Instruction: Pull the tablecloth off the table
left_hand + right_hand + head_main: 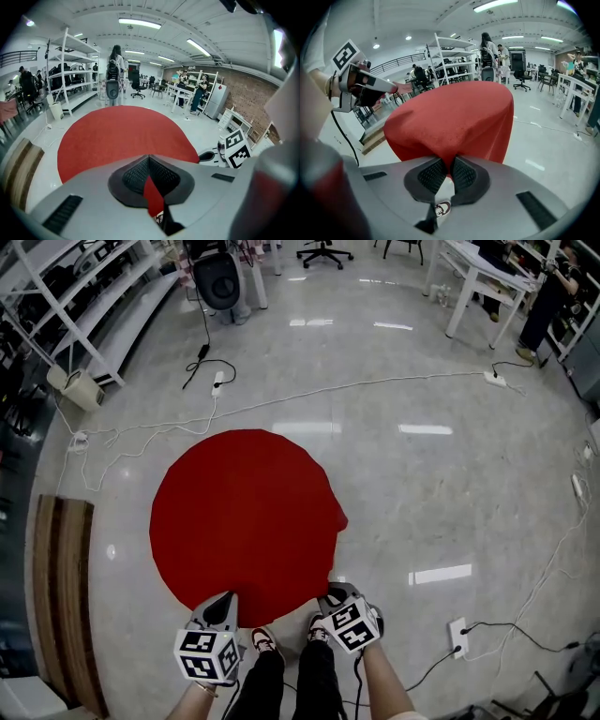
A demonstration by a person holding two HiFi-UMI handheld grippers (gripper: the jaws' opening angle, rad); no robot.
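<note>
A round red tablecloth (244, 517) covers a table below me, and the table itself is hidden under it. My left gripper (223, 602) is at the cloth's near edge, shut on a red fold that shows between its pads (149, 174). At the near right edge my right gripper (334, 597) is shut on a bunched hem, with cloth squeezed between its pads (448, 169). The cloth (454, 119) hangs in a rounded drape in front of the right gripper. From the left gripper the cloth top (117, 133) lies flat and smooth.
White cables (309, 390) and a power strip (495, 379) lie on the glossy floor beyond the table. A wooden bench (64, 587) stands at the left, metal shelves (84, 296) at the far left, white tables (483, 277) at the far right. My feet (265, 640) are by the table.
</note>
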